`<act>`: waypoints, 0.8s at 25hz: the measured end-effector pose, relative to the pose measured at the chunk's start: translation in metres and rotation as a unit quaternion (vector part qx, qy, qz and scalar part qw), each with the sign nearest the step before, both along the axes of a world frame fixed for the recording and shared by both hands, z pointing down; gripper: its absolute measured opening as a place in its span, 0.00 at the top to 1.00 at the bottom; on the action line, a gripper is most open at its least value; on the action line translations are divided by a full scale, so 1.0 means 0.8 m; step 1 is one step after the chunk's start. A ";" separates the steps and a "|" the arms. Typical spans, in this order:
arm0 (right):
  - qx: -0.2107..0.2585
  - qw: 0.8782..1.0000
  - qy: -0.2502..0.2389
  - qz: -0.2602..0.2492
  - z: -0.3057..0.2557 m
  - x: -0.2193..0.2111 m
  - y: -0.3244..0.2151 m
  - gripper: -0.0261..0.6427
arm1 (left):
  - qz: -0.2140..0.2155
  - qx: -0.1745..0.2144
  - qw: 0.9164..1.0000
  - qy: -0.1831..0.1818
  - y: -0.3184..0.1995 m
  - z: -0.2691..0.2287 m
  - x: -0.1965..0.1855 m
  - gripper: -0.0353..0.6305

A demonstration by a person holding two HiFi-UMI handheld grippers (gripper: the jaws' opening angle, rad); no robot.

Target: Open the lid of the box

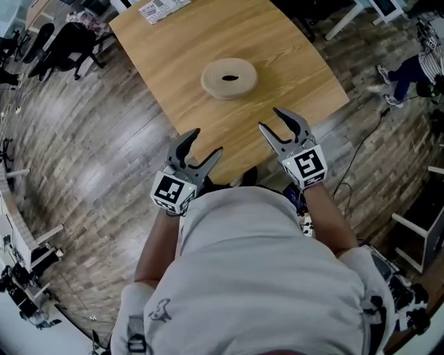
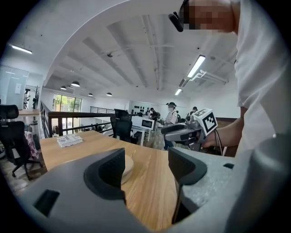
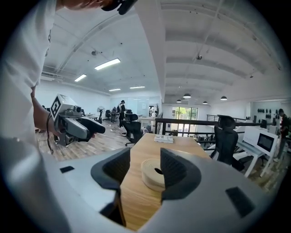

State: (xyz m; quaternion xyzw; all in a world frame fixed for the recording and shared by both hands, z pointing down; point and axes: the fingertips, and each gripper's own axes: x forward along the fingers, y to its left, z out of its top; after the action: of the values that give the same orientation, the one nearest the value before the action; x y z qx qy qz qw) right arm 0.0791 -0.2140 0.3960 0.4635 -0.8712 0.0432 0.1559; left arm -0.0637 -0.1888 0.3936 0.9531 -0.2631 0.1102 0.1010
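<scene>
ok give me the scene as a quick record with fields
table: wooden
box: round, pale, dark hole in its top, mid table, seems closed, untouched
papers: far end of the table
left tool: open, empty, at the near edge, short of the box
right tool: open, empty, box ahead of its jaws, no contact
task: not yet begun

The round box (image 1: 229,78) sat on the table (image 1: 173,62) at upper centre of the head view, with a booklet (image 1: 163,10) on the table's far corner at the top edge. Below the box, apart from it, the left gripper (image 1: 207,142) was at lower left and the right gripper (image 1: 270,118) at lower right, over the table's near edge
</scene>
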 end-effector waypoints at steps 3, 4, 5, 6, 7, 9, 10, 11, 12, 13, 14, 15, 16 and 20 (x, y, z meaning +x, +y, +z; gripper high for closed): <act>-0.011 1.000 0.012 0.002 0.010 -0.003 -0.016 0.64 | 0.013 -0.017 1.000 0.001 -0.017 0.012 -0.006 0.51; -0.014 1.000 0.019 0.002 0.013 -0.004 -0.021 0.64 | 0.018 -0.025 1.000 0.004 -0.022 0.016 -0.008 0.51; -0.015 1.000 0.027 0.001 0.015 -0.005 -0.027 0.64 | 0.022 -0.032 0.999 0.005 -0.029 0.020 -0.010 0.51; -0.016 0.999 0.035 0.001 0.017 -0.006 -0.034 0.64 | 0.027 -0.037 0.999 0.006 -0.035 0.025 -0.011 0.51; -0.017 0.999 0.045 0.001 0.019 -0.006 -0.039 0.64 | 0.032 -0.040 0.999 0.004 -0.041 0.030 -0.012 0.51; -0.021 0.998 0.064 -0.001 0.025 -0.009 -0.051 0.64 | 0.045 -0.043 0.998 -0.004 -0.052 0.041 -0.016 0.51; -0.022 0.997 0.075 -0.003 0.030 -0.012 -0.058 0.64 | 0.051 -0.042 0.998 -0.012 -0.059 0.048 -0.019 0.51; -0.025 0.996 0.086 -0.007 0.035 -0.015 -0.065 0.64 | 0.058 -0.041 0.997 -0.021 -0.066 0.056 -0.021 0.51; -0.027 0.995 0.098 -0.011 0.040 -0.017 -0.071 0.64 | 0.064 -0.041 0.997 -0.029 -0.074 0.063 -0.022 0.51; -0.031 0.993 0.109 -0.015 0.046 -0.018 -0.076 0.64 | 0.070 -0.042 0.996 -0.035 -0.080 0.069 -0.022 0.51; -0.033 0.992 0.120 -0.019 0.052 -0.019 -0.080 0.64 | 0.075 -0.043 0.995 -0.039 -0.087 0.075 -0.022 0.51; -0.035 0.991 0.130 -0.023 0.059 -0.021 -0.085 0.65 | 0.079 -0.044 0.995 -0.043 -0.095 0.082 -0.022 0.51; -0.035 0.989 0.140 -0.027 0.066 -0.023 -0.090 0.66 | 0.085 -0.043 0.994 -0.047 -0.102 0.089 -0.023 0.51; -0.043 0.982 0.177 -0.044 0.093 -0.032 -0.107 0.66 | 0.112 -0.034 0.991 -0.067 -0.123 0.117 -0.022 0.51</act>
State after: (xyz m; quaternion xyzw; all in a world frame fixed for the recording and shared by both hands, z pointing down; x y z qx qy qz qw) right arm 0.0537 -0.3000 0.4706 0.4182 -0.8465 -0.0085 0.3295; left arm -0.0817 -0.2871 0.4869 0.9630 -0.1569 0.1934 0.1029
